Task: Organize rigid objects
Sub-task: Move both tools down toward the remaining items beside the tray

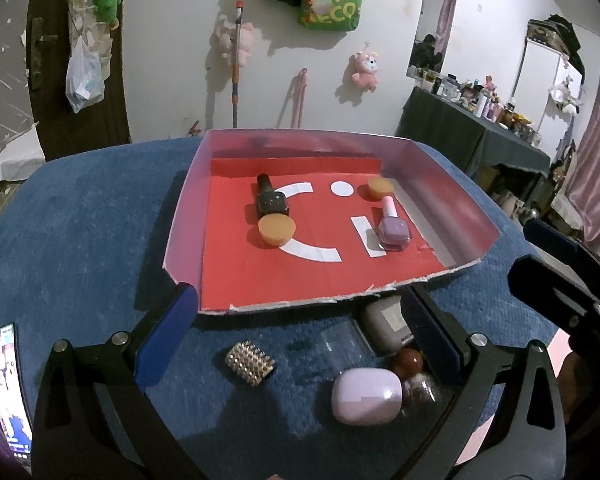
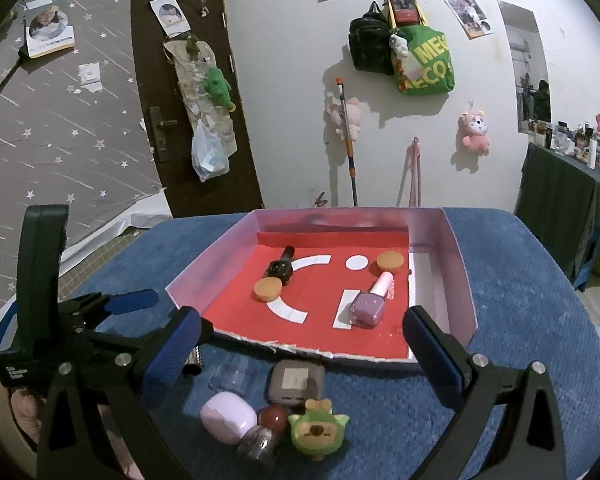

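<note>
While both tongs, left (image 1: 300,336) and right (image 2: 300,344), gape apart and empty, the lilac case (image 2: 228,418) lies at six o'clock from the red tray (image 2: 462,280) on the desk (image 2: 520,320).

Red-floored tray (image 1: 228,280), pale pink walls, near edge torn open, sits on blue counter (image 1: 80,240). Inside: black bottle (image 1: 271,202) lying flat, tan disc (image 1: 277,231) touching its base, second tan disc (image 1: 380,187) toward back right, lilac nail polish (image 1: 394,230) with pink cap lying on side. Outside, just in front of tray: studded gold cylinder (image 1: 250,363) on its side, grey box (image 2: 297,383), lilac pebble-shaped case (image 1: 366,397), reddish-brown ball (image 2: 273,417), small clear jar (image 2: 260,443), green animal-face figure (image 2: 318,428), all bunched together, touching.
</note>
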`<state>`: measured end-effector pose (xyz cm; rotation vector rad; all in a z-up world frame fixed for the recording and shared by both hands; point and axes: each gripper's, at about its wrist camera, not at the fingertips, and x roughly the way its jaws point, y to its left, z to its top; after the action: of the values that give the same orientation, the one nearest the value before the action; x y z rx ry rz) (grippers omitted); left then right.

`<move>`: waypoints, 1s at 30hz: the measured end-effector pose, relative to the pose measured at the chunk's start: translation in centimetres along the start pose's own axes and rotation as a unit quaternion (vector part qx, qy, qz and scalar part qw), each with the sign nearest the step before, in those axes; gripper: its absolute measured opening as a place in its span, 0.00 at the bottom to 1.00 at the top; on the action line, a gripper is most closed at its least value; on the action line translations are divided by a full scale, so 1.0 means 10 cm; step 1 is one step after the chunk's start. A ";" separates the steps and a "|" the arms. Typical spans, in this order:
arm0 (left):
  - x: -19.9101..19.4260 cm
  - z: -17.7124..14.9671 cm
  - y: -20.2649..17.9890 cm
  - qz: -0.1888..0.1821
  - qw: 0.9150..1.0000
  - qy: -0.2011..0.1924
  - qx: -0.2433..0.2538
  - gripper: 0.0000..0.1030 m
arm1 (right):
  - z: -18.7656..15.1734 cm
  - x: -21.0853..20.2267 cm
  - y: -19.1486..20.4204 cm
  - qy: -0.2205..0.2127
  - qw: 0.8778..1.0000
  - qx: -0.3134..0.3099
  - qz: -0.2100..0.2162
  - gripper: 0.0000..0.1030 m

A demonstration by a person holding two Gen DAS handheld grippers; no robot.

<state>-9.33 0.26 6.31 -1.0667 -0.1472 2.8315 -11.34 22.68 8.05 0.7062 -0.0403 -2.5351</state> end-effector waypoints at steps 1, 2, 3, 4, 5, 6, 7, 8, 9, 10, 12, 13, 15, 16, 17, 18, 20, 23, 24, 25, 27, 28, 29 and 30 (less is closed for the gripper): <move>0.00 0.00 0.00 0.001 1.000 0.000 0.000 1.00 | -0.02 -0.01 0.01 0.000 1.000 0.000 0.000 1.00; -0.01 -0.01 0.00 0.001 1.000 0.000 -0.001 1.00 | -0.04 -0.02 0.01 0.000 1.000 0.000 -0.001 1.00; -0.02 -0.04 0.00 0.000 1.000 0.000 -0.002 1.00 | -0.04 -0.02 0.01 0.000 1.000 0.000 0.000 1.00; -0.03 -0.05 -0.01 0.000 1.000 0.000 -0.002 1.00 | -0.07 -0.04 0.02 -0.001 1.000 -0.001 -0.001 1.00; -0.04 -0.08 -0.01 0.000 1.000 0.000 -0.002 1.00 | -0.08 -0.04 0.02 -0.002 1.000 -0.001 -0.002 1.00; -0.05 -0.10 -0.01 0.000 1.000 0.001 -0.003 1.00 | -0.11 -0.06 0.03 -0.003 1.000 -0.001 -0.003 1.00; -0.05 -0.12 -0.02 0.000 1.000 0.002 -0.003 1.00 | -0.12 -0.06 0.03 -0.004 1.000 -0.001 -0.004 1.00; -0.06 -0.14 -0.03 -0.001 1.000 0.003 -0.002 1.00 | -0.14 -0.07 0.03 -0.004 1.000 -0.001 -0.005 1.00; -0.07 -0.17 -0.03 -0.001 1.000 0.005 -0.001 1.00 | -0.16 -0.09 0.02 -0.005 1.000 0.000 -0.005 1.00; -0.07 -0.18 -0.04 -0.001 1.000 0.007 0.000 1.00 | -0.19 -0.10 0.02 -0.006 1.000 0.001 -0.004 1.00; -0.07 -0.22 -0.06 -0.001 1.000 0.011 0.002 1.00 | -0.21 -0.12 0.02 -0.006 1.000 0.002 -0.002 1.00; -0.07 -0.23 -0.06 -0.002 1.000 0.012 0.003 1.00 | -0.23 -0.13 0.01 -0.006 1.000 0.003 -0.001 1.00; -0.07 -0.26 -0.08 -0.004 1.000 0.012 0.003 1.00 | -0.26 -0.14 0.01 -0.004 1.000 0.004 -0.002 1.00; -0.08 -0.27 -0.09 -0.004 1.000 0.012 0.004 1.00 | -0.27 -0.14 0.01 -0.003 1.000 0.004 -0.002 1.00; -0.09 -0.29 -0.09 -0.005 1.000 0.011 0.004 1.00 | -0.29 -0.14 0.01 -0.002 1.000 0.004 -0.002 1.00; -0.10 -0.29 -0.09 -0.004 1.000 0.011 0.003 1.00 | -0.30 -0.15 0.00 0.000 1.000 0.004 -0.002 1.00; -0.10 -0.30 -0.09 -0.001 1.000 0.010 0.002 1.00 | -0.33 -0.15 0.00 0.002 1.000 0.007 0.000 1.00; -0.11 -0.34 -0.08 0.006 1.000 0.012 -0.001 1.00 | -0.38 -0.17 -0.01 0.004 1.000 0.009 -0.001 1.00; -0.11 -0.34 -0.07 0.005 1.000 0.014 -0.003 1.00 | -0.39 -0.17 -0.02 0.005 1.000 0.009 -0.003 1.00; -0.11 -0.35 -0.07 0.003 1.000 0.015 -0.005 1.00 | -0.40 -0.17 -0.01 0.006 1.000 0.010 -0.003 1.00; -0.10 -0.38 -0.05 -0.001 1.000 0.021 -0.009 1.00 | -0.44 -0.16 -0.02 0.013 1.000 0.011 -0.002 1.00; -0.10 -0.39 -0.04 -0.002 1.000 0.024 -0.009 1.00 | -0.45 -0.15 -0.02 0.015 1.000 0.011 -0.001 1.00; -0.09 -0.39 -0.04 -0.001 1.000 0.026 -0.010 1.00 | -0.47 -0.14 -0.01 0.020 1.000 0.011 0.000 1.00; -0.08 -0.41 -0.04 -0.001 1.000 0.029 -0.010 1.00 | -0.50 -0.13 -0.01 0.023 1.000 0.010 0.000 1.00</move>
<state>-5.99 0.73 3.87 -1.1497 -0.1721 2.8009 -7.96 23.88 4.39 0.7729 -0.0510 -2.5209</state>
